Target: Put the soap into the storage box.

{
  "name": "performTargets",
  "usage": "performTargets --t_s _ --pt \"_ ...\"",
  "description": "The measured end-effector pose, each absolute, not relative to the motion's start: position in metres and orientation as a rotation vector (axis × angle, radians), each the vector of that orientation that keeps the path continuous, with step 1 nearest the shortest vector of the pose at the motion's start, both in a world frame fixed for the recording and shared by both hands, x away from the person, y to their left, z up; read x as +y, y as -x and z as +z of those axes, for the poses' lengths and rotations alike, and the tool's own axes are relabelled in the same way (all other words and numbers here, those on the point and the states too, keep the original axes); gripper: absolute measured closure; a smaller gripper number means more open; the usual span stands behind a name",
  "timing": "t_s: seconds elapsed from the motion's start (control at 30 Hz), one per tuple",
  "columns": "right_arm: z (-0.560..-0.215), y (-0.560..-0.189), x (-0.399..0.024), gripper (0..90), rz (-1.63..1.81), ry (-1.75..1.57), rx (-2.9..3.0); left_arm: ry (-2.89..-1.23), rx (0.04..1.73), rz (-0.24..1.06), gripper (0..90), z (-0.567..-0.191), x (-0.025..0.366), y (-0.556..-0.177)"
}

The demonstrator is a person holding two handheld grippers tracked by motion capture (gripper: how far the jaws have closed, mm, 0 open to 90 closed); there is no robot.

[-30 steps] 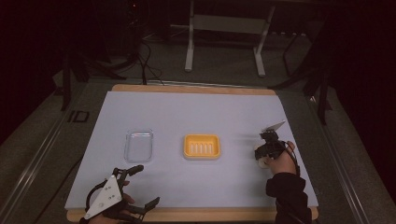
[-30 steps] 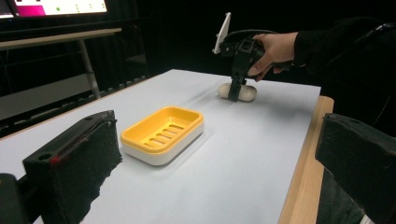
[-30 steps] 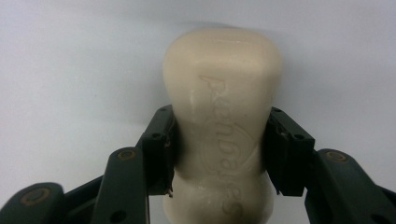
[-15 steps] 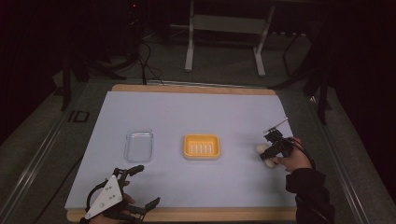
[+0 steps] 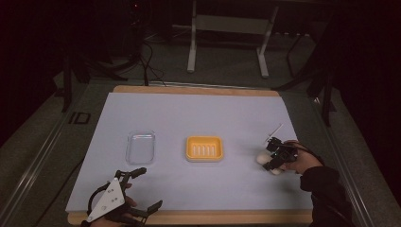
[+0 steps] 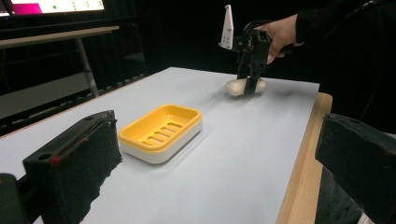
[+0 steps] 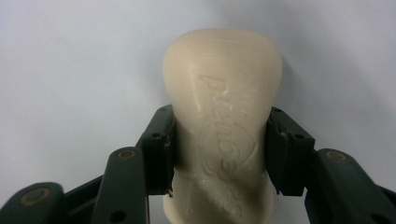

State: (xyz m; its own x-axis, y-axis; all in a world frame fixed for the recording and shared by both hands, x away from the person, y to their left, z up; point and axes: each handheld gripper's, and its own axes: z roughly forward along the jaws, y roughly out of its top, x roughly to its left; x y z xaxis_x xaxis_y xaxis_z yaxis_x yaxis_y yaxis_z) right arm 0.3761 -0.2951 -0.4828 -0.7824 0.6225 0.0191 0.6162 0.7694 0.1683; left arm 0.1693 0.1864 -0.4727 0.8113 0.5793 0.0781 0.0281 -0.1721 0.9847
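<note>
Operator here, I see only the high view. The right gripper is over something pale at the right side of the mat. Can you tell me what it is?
Observer: It is a cream bar of soap with raised lettering on top, lying on the mat.
Operator: Do the jaws hold it already?
Observer: Yes. The right gripper has both pads pressed on the bar's long sides, about halfway along it.
Operator: And the yellow dish, is it flat inside?
Observer: No. In the left gripper view the soap dish has a yellow slotted insert sitting in a white base, with nothing in it.
</note>
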Motion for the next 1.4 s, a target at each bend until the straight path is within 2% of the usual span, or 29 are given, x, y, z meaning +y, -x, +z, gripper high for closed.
performTargets --t_s 0.43,1.4 --pt "-0.463 -0.374 -0.274 49.8 0.194 -0.618 3.084 -1.693 0.479 0.522 0.1 -0.473 0.187 -0.169" --pt "-0.412 -0.388 -0.22 49.8 0.247 -0.275 3.082 -1.692 0.495 0.521 0.1 -0.475 0.189 -0.167"
